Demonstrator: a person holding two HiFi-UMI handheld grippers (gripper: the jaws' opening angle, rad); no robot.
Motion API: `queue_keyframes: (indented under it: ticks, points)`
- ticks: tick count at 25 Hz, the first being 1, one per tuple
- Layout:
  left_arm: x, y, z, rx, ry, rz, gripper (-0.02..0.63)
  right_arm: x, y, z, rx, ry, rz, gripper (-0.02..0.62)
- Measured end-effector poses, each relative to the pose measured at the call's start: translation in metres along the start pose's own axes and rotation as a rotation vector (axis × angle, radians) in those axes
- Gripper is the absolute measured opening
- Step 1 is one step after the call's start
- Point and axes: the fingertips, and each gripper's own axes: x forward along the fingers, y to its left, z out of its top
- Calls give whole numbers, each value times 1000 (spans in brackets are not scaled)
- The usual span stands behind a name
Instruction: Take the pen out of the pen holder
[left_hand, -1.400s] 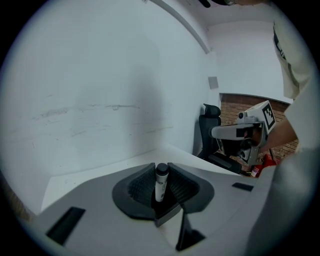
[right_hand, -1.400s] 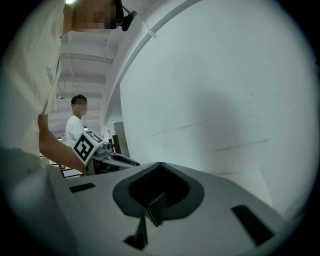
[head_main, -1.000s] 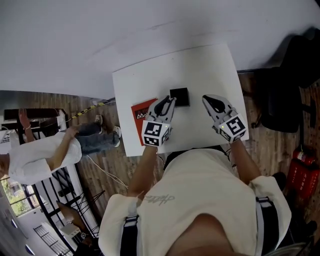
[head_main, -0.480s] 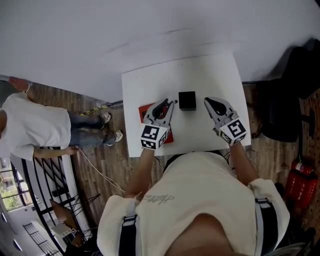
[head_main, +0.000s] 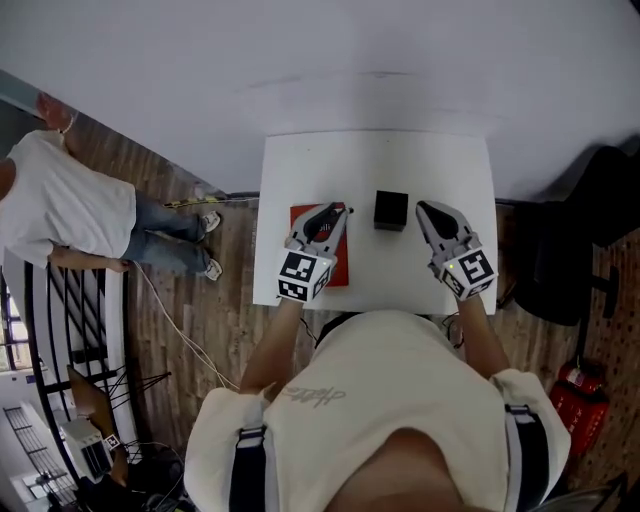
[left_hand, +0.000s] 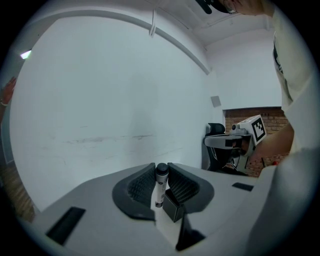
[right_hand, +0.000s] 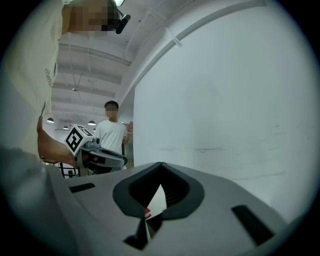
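Observation:
A white pen with a black cap (left_hand: 160, 184) stands upright between the jaws of my left gripper (left_hand: 161, 176), which is shut on it. Just below and behind it in the left gripper view sits the black square pen holder (left_hand: 173, 209). From the head view the pen holder (head_main: 390, 210) stands mid-table, and the left gripper (head_main: 341, 213) hovers to its left over a red book (head_main: 338, 272). My right gripper (head_main: 424, 209) hangs just right of the holder, its tips together and nothing in them. In the right gripper view that gripper (right_hand: 161, 166) shows its tips meeting.
The white table (head_main: 300, 170) stands against a white wall, with wooden floor around it. A person in a white shirt (head_main: 65, 205) stands on the floor to the left. A dark chair (head_main: 575, 260) is at the right, and a red object (head_main: 572, 405) lies on the floor.
The left gripper has drawn away leftward from the pen holder, now over the red book. Both grippers have risen a little. The person on the floor has walked further away.

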Motion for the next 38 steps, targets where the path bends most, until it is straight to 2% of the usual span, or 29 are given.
queue_keyframes:
  ticks: [6, 16, 38]
  points:
    - [-16, 23, 2, -10, -9, 47, 86, 16, 5, 14, -27, -6, 26, 8]
    - [-22, 44, 6, -15, -30, 66, 86, 31, 12, 26, -52, -11, 37, 8]
    - [-22, 35, 0, -13, -15, 45, 86, 21, 19, 23, -54, 1, 31, 6]
